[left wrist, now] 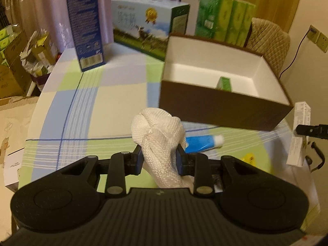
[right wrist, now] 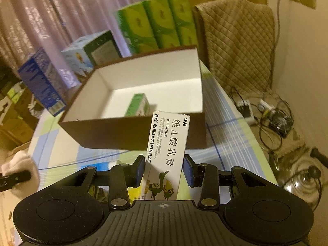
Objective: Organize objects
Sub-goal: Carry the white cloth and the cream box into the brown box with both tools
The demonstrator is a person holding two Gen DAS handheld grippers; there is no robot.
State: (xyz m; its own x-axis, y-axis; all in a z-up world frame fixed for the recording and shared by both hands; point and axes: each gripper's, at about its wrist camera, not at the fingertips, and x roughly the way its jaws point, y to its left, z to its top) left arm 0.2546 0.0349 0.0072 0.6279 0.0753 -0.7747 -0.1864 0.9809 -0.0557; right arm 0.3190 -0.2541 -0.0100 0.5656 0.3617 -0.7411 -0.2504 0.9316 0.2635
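My left gripper (left wrist: 158, 155) is shut on a white gauze roll (left wrist: 157, 127), held just above the checked tablecloth in front of the open brown box (left wrist: 221, 108). A small green box (left wrist: 224, 84) lies inside on the box's white floor. Behind the gauze, a blue tube (left wrist: 202, 142) and a yellow item (left wrist: 249, 158) lie on the cloth. My right gripper (right wrist: 164, 166) is shut on a white ointment box (right wrist: 169, 141), held upright close to the brown box's (right wrist: 133, 135) near wall. In the right wrist view the gauze roll (right wrist: 20, 164) shows at the left edge.
A tall blue carton (left wrist: 86, 28), a milk case (left wrist: 143, 24) and green tissue packs (left wrist: 223, 16) stand behind the brown box. A quilt-covered chair (right wrist: 235, 41) is at the back right. Cables (right wrist: 272, 112) lie on the floor right of the table. Cardboard boxes (left wrist: 14, 71) sit left.
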